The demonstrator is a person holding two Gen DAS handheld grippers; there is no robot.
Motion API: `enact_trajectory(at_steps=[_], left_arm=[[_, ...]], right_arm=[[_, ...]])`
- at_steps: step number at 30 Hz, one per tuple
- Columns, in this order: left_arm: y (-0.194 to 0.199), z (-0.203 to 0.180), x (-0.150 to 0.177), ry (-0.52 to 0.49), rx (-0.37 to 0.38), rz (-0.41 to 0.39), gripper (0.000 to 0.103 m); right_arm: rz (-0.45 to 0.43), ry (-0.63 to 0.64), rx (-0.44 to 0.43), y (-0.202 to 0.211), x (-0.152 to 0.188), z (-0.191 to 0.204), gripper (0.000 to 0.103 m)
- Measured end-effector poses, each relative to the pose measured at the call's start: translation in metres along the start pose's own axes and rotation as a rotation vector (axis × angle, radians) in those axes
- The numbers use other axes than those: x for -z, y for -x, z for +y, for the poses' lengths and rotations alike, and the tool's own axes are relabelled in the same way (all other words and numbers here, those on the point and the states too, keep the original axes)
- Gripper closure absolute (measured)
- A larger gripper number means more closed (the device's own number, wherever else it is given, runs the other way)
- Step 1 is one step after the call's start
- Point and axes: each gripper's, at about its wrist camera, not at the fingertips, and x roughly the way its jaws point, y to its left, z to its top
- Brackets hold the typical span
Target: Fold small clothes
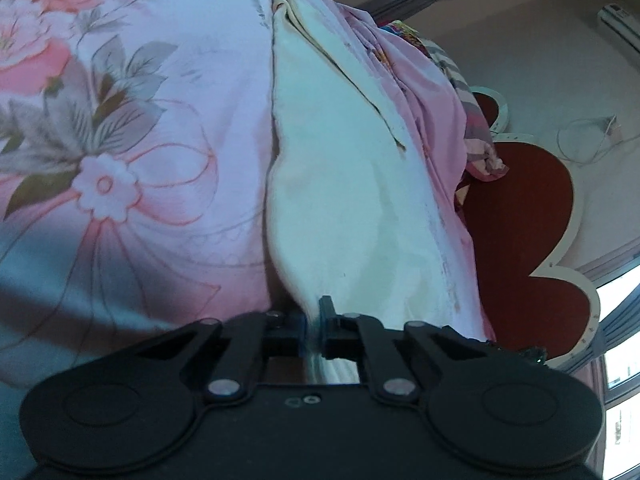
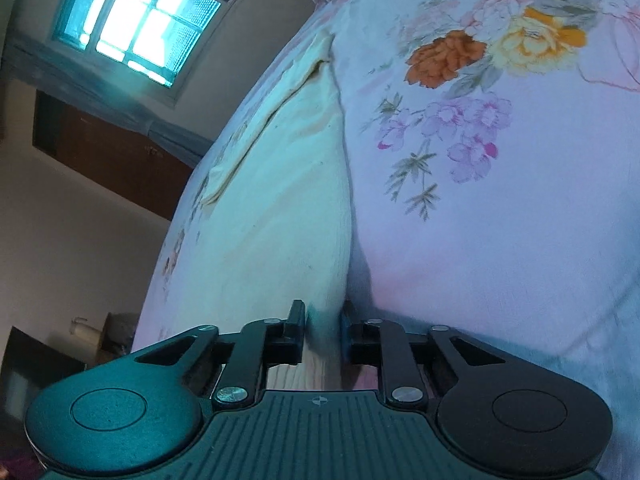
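Observation:
A small cream-white garment [image 1: 340, 184] lies stretched on the pink floral bedsheet [image 1: 160, 140]. My left gripper [image 1: 314, 320] is shut on one end of the garment, the cloth pinched between its jaws. In the right wrist view the same garment [image 2: 288, 192] runs away from me, with a folded hem along its left side. My right gripper [image 2: 323, 320] is shut on its near edge, low against the bedsheet [image 2: 500, 220].
A red heart-shaped headboard [image 1: 528, 216] with a cream rim stands at the bed's end, with bunched striped and pink bedding [image 1: 472, 120] beside it. A window [image 2: 148, 20] and a dark wooden cabinet [image 2: 108, 148] lie left of the bed.

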Motion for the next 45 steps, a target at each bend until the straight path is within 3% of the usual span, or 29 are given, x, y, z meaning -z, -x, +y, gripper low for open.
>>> enact_trajectory(at_steps=[5, 6, 7, 9, 12, 17, 25, 30, 33, 35, 36, 37, 38, 39, 40, 42, 44, 45], left_arm=[[0.019, 0.000, 0.000, -0.021, 0.012, -0.022, 0.102], [0.020, 0.003, -0.003, -0.015, 0.007, -0.032, 0.102], [0.020, 0.008, -0.009, 0.008, 0.014, -0.045, 0.103], [0.023, 0.008, -0.022, 0.032, 0.057, -0.081, 0.103], [0.022, -0.009, -0.052, -0.001, 0.122, -0.118, 0.103], [0.006, -0.034, -0.111, -0.048, 0.169, -0.157, 0.103], [-0.028, -0.023, -0.204, 0.079, 0.172, -0.326, 0.103], [-0.052, -0.006, -0.271, 0.099, 0.166, -0.361, 0.103], [-0.080, -0.004, -0.311, 0.087, 0.121, -0.356, 0.103], [-0.095, -0.002, -0.331, 0.054, 0.039, -0.367, 0.103], [-0.100, -0.001, -0.337, 0.046, -0.028, -0.372, 0.097], [-0.101, 0.001, -0.338, 0.052, -0.076, -0.364, 0.087], [-0.100, -0.002, -0.337, 0.021, -0.093, -0.329, 0.084], [-0.097, -0.009, -0.331, -0.058, -0.126, -0.300, 0.084], [-0.092, -0.022, -0.318, -0.169, -0.191, -0.263, 0.084], [-0.082, -0.030, -0.291, -0.256, -0.149, -0.209, 0.077], [-0.077, -0.035, -0.266, -0.296, -0.149, -0.195, 0.056], [-0.076, -0.042, -0.251, -0.382, -0.201, -0.212, 0.053]], right_arm=[[-0.031, 0.047, -0.042, 0.018, -0.005, 0.008, 0.098], [-0.023, 0.059, -0.017, 0.015, -0.007, 0.007, 0.098], [-0.005, 0.054, 0.004, 0.010, -0.011, 0.005, 0.098], [-0.032, 0.035, -0.035, 0.011, -0.026, 0.005, 0.098], [-0.084, 0.064, -0.080, 0.014, -0.058, 0.024, 0.098], [-0.084, 0.171, -0.114, -0.013, -0.121, 0.063, 0.098], [-0.086, 0.216, -0.122, -0.075, -0.211, 0.081, 0.098], [-0.111, 0.155, -0.116, -0.135, -0.268, 0.068, 0.098], [-0.103, 0.088, -0.121, -0.172, -0.301, 0.055, 0.098], [-0.105, 0.004, -0.105, -0.198, -0.322, 0.039, 0.098], [-0.161, 0.007, -0.030, -0.205, -0.329, 0.031, 0.098], [-0.174, 0.017, 0.052, -0.210, -0.337, 0.025, 0.088], [-0.150, -0.023, 0.126, -0.211, -0.343, 0.014, 0.065], [-0.126, -0.018, 0.130, -0.206, -0.344, 0.007, 0.062], [-0.132, 0.076, 0.120, -0.193, -0.340, 0.009, 0.062], [-0.140, 0.203, 0.129, -0.170, -0.328, 0.013, 0.062], [-0.141, 0.222, 0.085, -0.154, -0.316, 0.012, 0.062], [-0.162, 0.232, 0.078, -0.147, -0.309, 0.013, 0.062]])
